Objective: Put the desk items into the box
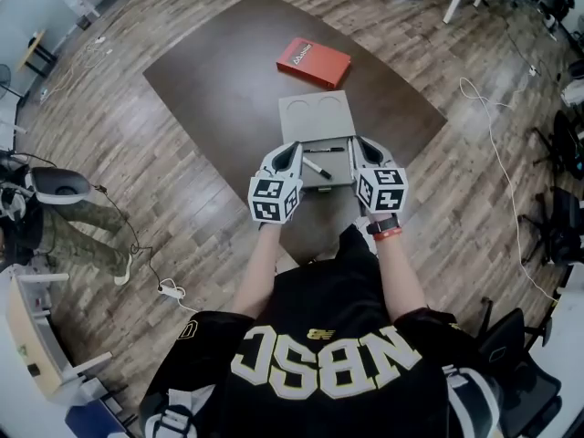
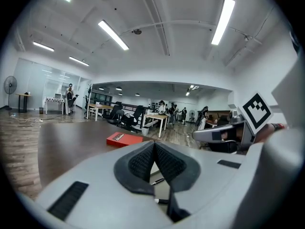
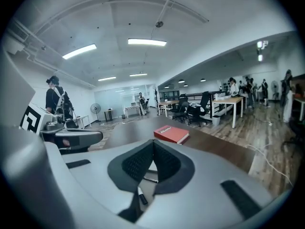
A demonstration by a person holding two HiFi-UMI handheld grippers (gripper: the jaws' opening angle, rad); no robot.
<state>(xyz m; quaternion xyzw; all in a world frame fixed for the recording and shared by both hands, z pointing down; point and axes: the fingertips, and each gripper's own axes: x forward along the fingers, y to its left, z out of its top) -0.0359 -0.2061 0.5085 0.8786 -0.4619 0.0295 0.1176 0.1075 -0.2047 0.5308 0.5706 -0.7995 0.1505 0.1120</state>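
Observation:
An open grey box lies on the dark brown table just in front of me, its lid folded flat to the far side. Inside it are a thin black pen and a white marker. A red book sits beyond the lid. My left gripper hovers at the box's left edge and my right gripper at its right edge. Each one's pads meet with nothing between them, as the left gripper and right gripper views show. Below the jaws I see the pen and marker.
The table stands on a wood floor with cables trailing at the right and a power strip at the left. Office chairs stand at the right edge. Desks, chairs and people fill the far room.

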